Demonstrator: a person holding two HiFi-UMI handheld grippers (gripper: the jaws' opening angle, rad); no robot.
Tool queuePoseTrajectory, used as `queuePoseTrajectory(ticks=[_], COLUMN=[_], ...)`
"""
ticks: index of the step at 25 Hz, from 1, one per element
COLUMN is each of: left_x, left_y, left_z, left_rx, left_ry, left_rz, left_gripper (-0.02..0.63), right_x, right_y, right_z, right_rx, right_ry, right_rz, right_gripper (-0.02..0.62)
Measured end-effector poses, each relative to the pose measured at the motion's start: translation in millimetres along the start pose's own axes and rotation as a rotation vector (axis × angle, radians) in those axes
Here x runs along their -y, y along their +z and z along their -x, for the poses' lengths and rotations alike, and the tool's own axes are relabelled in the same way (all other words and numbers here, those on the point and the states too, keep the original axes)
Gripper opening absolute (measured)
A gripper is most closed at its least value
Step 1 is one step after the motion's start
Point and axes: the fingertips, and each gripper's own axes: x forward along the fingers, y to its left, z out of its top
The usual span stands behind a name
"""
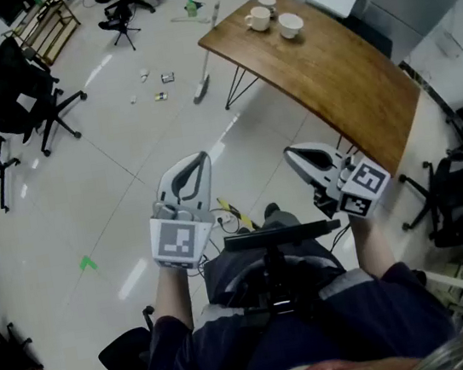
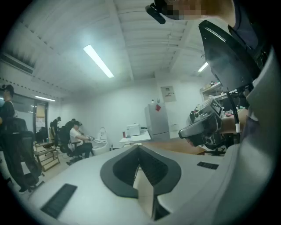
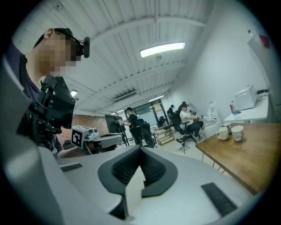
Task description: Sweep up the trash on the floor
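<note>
Several small scraps of trash point(image 1: 161, 85) lie scattered on the pale tiled floor far ahead. Beside them a broom point(image 1: 202, 85) rests with its head on the floor and its handle leaning toward the table's corner. My left gripper point(image 1: 201, 157) and right gripper point(image 1: 290, 153) are held level in front of the person's body, well short of the trash and the broom. The left gripper point(image 2: 138, 147) is shut with nothing between its jaws. The right gripper point(image 3: 141, 150) is also shut and empty.
A curved wooden table point(image 1: 335, 69) with cups point(image 1: 259, 19) stands ahead on the right. Black office chairs point(image 1: 18, 87) stand at the left and another chair point(image 1: 451, 200) at the right. A tripod point(image 1: 121, 24) stands beyond the trash. People sit in the background point(image 3: 189, 119).
</note>
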Motion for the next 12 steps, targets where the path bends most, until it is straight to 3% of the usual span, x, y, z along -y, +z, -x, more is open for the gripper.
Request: queuePoseTrajectory(ticks=[5,12], left_x=[-62.5,-116.3], left_y=[-7.6,-14.4], left_z=[-21.6,-84.9], left_rx=[0.003,-0.081], left_ry=[0.107,0.228], left_rz=[0.013,0.04], left_gripper=[0.002,0.002], right_x=[41.4,124.1], right_y=[8.6,30.3], right_z=[-62.6,-128.1], right_rx=[-0.039,-0.09], right_ry=[0.098,0.231], right_rz=[0.009,-0.019], right_gripper=[0.014,0.014])
